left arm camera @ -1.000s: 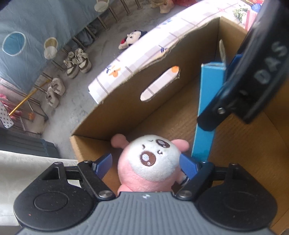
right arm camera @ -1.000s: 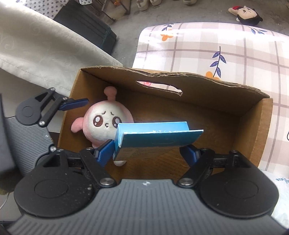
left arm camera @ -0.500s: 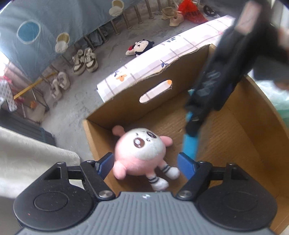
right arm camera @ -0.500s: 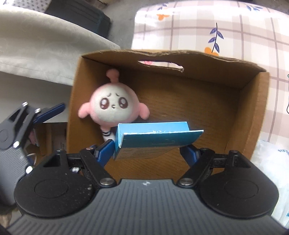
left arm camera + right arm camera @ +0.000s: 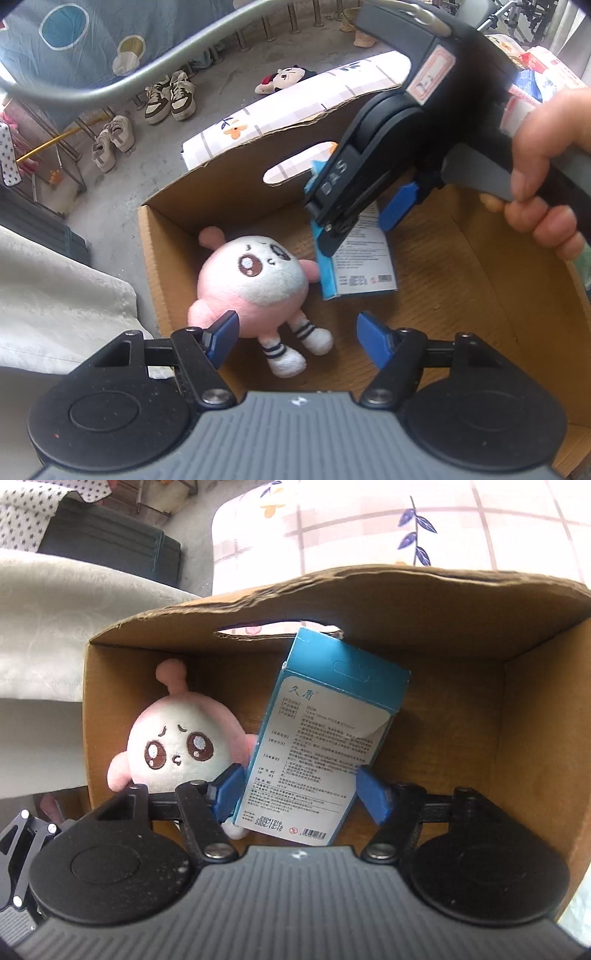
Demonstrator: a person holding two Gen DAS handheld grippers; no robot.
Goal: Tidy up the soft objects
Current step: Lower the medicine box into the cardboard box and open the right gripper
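Observation:
A pink and white plush (image 5: pixel 255 280) (image 5: pixel 177 749) lies face up on the floor of a cardboard box (image 5: pixel 229 184) (image 5: pixel 535 738), at its left end. My left gripper (image 5: pixel 295 336) hangs above the plush's legs; its jaws are closing with nothing held between them. A blue carton (image 5: pixel 358 266) (image 5: pixel 325 731) lies printed side up beside the plush, leaning toward it. My right gripper (image 5: pixel 301 790) (image 5: pixel 358 229), held by a hand (image 5: pixel 543 140), straddles the carton. Its jaws are closing, with the pads close to the carton's long edges but not pressing on them.
The box stands on a checked, flower-print cloth (image 5: pixel 295 107) (image 5: pixel 369 524). A pale fabric (image 5: pixel 55 295) lies left of it. Shoes (image 5: pixel 170 96) and a mouse plush (image 5: pixel 284 77) sit on the concrete floor beyond. A grey cable (image 5: pixel 147 70) arcs overhead.
My left gripper rose off the pink plush, leaving it on the box floor. My right gripper came down into the box; the blue carton turned from edge-on to face-up and the jaws narrowed.

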